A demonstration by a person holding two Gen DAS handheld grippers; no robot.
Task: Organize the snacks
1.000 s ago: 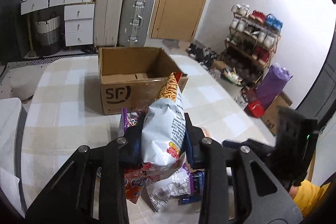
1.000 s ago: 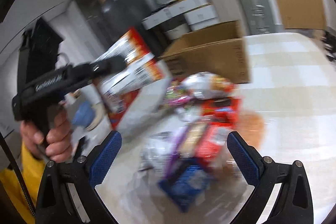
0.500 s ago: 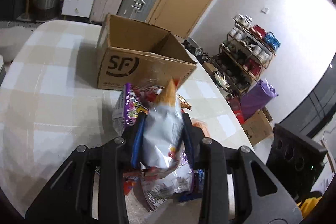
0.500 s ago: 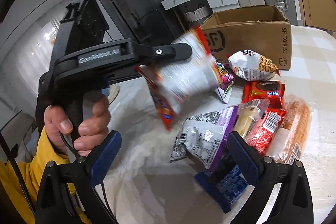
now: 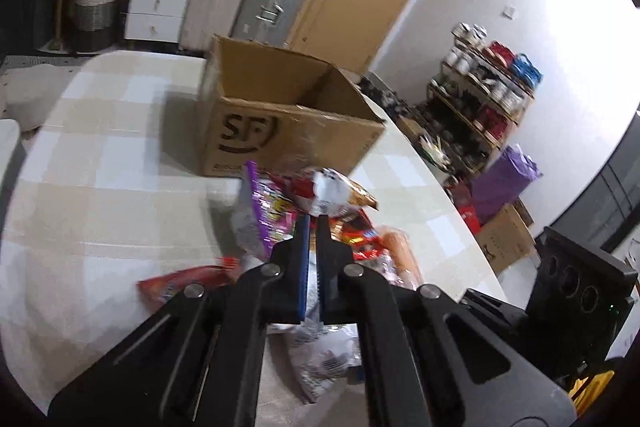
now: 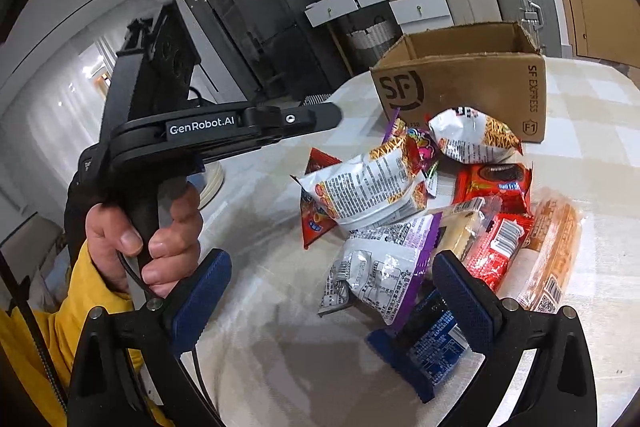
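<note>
Left claw (image 5: 313, 223) pitched downward over snack pile (image 6: 436, 211), jaws closed, empty. Right claw (image 6: 332, 291) spread wide, nothing gripped, above crinkled foil packets on checked tabletop (image 6: 592, 107). Open corrugated SF cardboard box (image 5: 288, 115) just behind pile; interior contents not discernible.

surface: checked table (image 6: 592, 99) | on it: cardboard box (image 6: 460, 95); snack packets (image 6: 400, 211) heaped beside

Left hand-held gripper (image 5: 313, 223) jaws shut (empty), right hand-held gripper (image 6: 332, 291) jaws wide apart
</note>
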